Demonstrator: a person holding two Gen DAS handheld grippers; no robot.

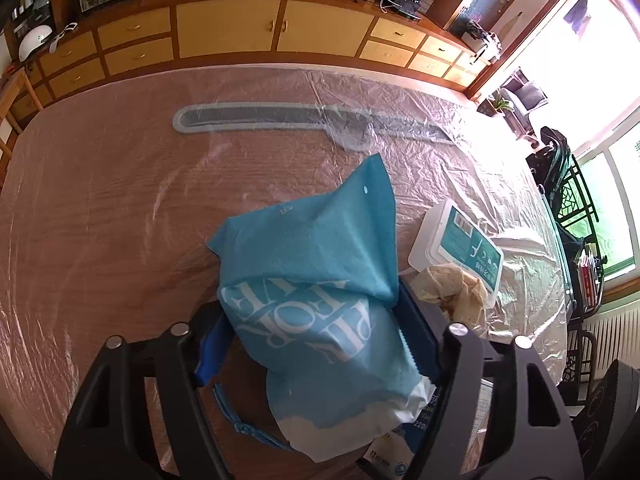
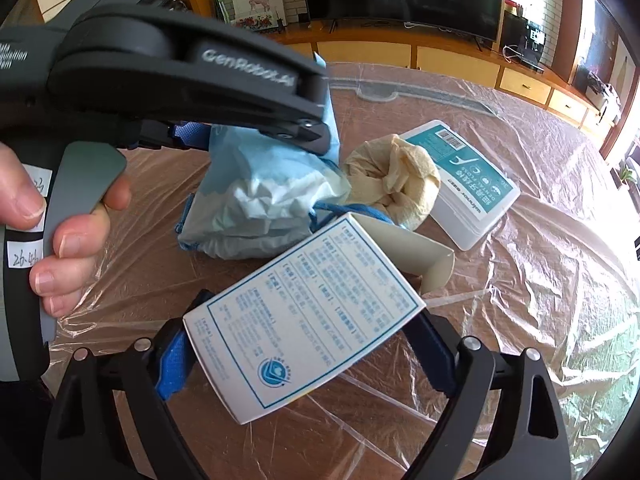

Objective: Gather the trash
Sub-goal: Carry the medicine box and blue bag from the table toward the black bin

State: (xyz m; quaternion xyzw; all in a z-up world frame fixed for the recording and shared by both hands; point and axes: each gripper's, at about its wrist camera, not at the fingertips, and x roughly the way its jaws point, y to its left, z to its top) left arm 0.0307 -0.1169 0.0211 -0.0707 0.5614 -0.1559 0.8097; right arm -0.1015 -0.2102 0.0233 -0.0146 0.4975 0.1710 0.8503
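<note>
My left gripper [image 1: 316,344] is shut on a blue drawstring bag [image 1: 316,256] with white lettering, holding it up over the table; white tissue shows at its mouth [image 2: 256,208]. My right gripper [image 2: 304,344] is shut on a white cardboard box [image 2: 304,320] with blue printed text, its flap open, just in front of the bag's mouth. A crumpled beige paper wad [image 2: 394,176] lies beside the bag, also in the left wrist view [image 1: 452,284]. The left gripper's body [image 2: 192,76] shows at upper left in the right wrist view.
A white dental floss box [image 2: 464,180] with a teal label lies behind the paper wad, also in the left wrist view [image 1: 460,240]. The wooden table [image 1: 100,208] is covered in clear plastic sheet. A grey strip [image 1: 256,118] lies at its far side. Cabinets [image 1: 228,28] stand beyond.
</note>
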